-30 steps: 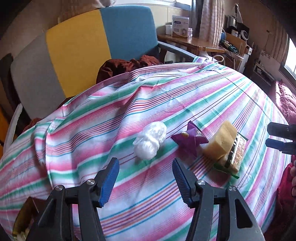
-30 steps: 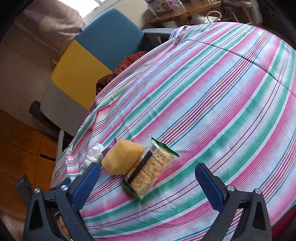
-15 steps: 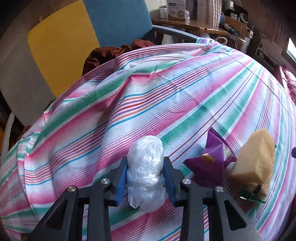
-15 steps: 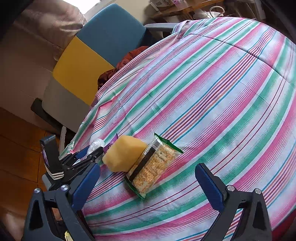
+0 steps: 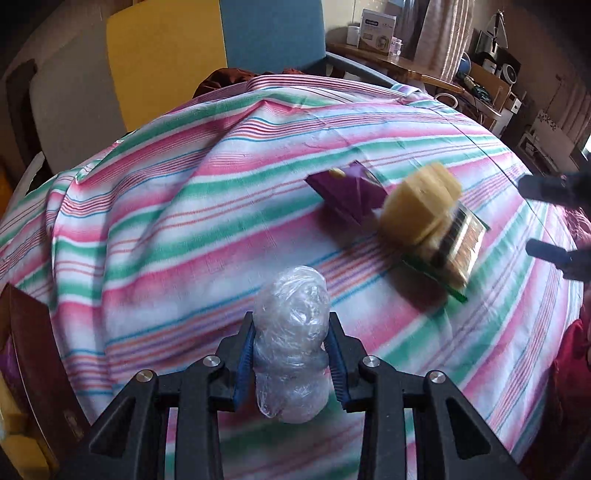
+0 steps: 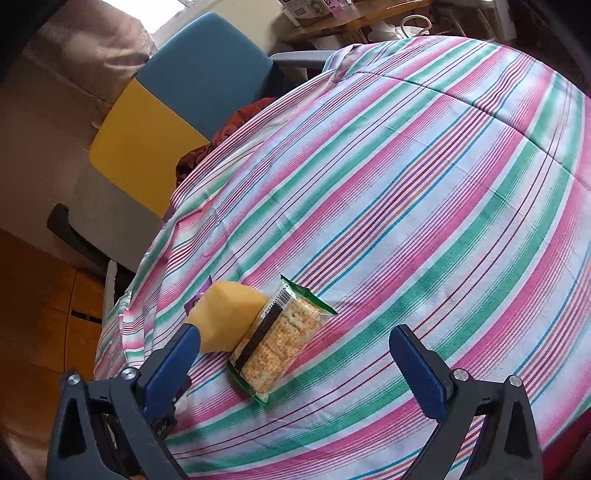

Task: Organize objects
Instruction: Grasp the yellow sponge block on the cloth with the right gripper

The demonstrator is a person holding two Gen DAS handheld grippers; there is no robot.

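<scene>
My left gripper (image 5: pixel 291 352) is shut on a crumpled clear plastic ball (image 5: pixel 291 332) and holds it above the striped tablecloth (image 5: pixel 184 206). Further right lie a purple snack packet (image 5: pixel 347 192), a yellow sponge (image 5: pixel 417 206) and a green cracker packet (image 5: pixel 454 251). My right gripper (image 6: pixel 295 365) is open and empty, hovering just in front of the cracker packet (image 6: pixel 280 339) and the sponge (image 6: pixel 225 314); its fingers (image 5: pixel 550 221) show at the right edge of the left wrist view. The purple packet (image 6: pixel 201 295) is mostly hidden behind the sponge.
A chair with yellow, blue and grey panels (image 5: pixel 184 55) stands behind the table with a dark red cloth (image 6: pixel 221 133) on its seat. A wooden desk with boxes (image 5: pixel 376 33) is at the back. A brown box edge (image 5: pixel 29 350) is at the lower left.
My left gripper closed on the plastic ball, then lifted it and drew back from the other objects. My right gripper stayed open and barely moved.
</scene>
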